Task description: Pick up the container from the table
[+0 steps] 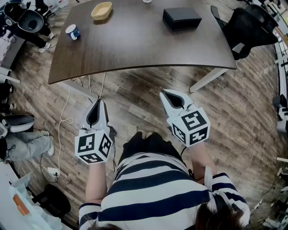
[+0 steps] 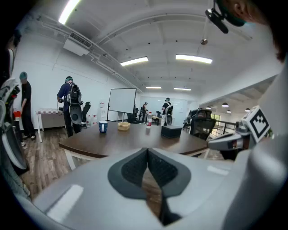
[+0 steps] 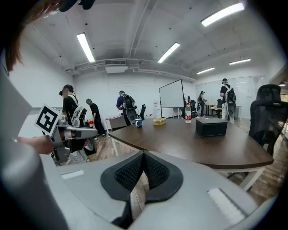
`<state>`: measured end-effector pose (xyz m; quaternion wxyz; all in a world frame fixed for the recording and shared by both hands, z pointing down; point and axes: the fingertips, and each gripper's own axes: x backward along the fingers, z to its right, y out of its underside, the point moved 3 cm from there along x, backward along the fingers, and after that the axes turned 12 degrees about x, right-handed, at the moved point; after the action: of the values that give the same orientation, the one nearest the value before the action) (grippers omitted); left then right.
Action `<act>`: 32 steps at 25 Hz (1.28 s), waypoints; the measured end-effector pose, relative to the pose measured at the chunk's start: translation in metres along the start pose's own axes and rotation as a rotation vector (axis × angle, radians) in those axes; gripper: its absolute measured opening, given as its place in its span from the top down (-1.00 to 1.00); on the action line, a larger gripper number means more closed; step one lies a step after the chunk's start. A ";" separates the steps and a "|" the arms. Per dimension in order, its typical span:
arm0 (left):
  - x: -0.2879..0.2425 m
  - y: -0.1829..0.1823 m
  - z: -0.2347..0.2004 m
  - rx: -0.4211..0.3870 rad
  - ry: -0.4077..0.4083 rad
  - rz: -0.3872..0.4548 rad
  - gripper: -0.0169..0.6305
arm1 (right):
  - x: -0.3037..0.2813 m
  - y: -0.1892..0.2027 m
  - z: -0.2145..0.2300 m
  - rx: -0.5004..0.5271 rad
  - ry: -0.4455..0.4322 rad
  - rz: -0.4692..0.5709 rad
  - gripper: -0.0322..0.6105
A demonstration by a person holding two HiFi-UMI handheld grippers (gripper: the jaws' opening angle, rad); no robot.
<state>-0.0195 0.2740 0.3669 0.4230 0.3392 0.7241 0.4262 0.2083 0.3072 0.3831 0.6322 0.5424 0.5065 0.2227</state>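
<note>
Head view: I've got both grippers held low in front of my striped shirt, over the wood floor (image 1: 148, 85) and short of the near edge of the table (image 1: 135, 49). The left gripper (image 1: 98, 102) has its jaws pressed together at the tips with nothing between them. The left gripper view confirms this, showing the dark pads meeting and only floor through the slit below. The right gripper (image 1: 164, 93) is the same, jaws closed tip to tip and empty. Both point forward toward the table and tilt slightly downward.

The yellow container (image 1: 101, 11) sits on the far part of the tabletop, left of centre, upright, shallow and open-topped, well apart from both grippers. A blue-and-white cup (image 1: 72, 32) stands nearer the table's left edge, apart from the container. A black box (image 1: 182, 18) lies on the right far side. In the gripper views a clear bottle (image 3: 187, 112) stands on the far side of the table, between the container and the box.

A black office chair (image 1: 245, 27) is off the table's right corner. A white cable (image 1: 65, 121) trails on the floor to my left. Several people stand beyond the table, and a whiteboard (image 2: 122, 100) is behind them.
</note>
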 end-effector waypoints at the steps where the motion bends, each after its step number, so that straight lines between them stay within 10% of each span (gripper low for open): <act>1: 0.000 0.000 -0.001 0.000 -0.002 -0.002 0.95 | 0.000 0.000 0.000 0.001 -0.003 -0.002 0.92; 32: -0.019 -0.024 -0.082 0.011 -0.046 -0.049 0.95 | -0.093 -0.049 -0.031 0.092 -0.119 -0.071 0.91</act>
<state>-0.0884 0.2211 0.3743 0.4479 0.3334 0.7246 0.4040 0.1315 0.2292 0.3787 0.6431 0.5648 0.4967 0.1442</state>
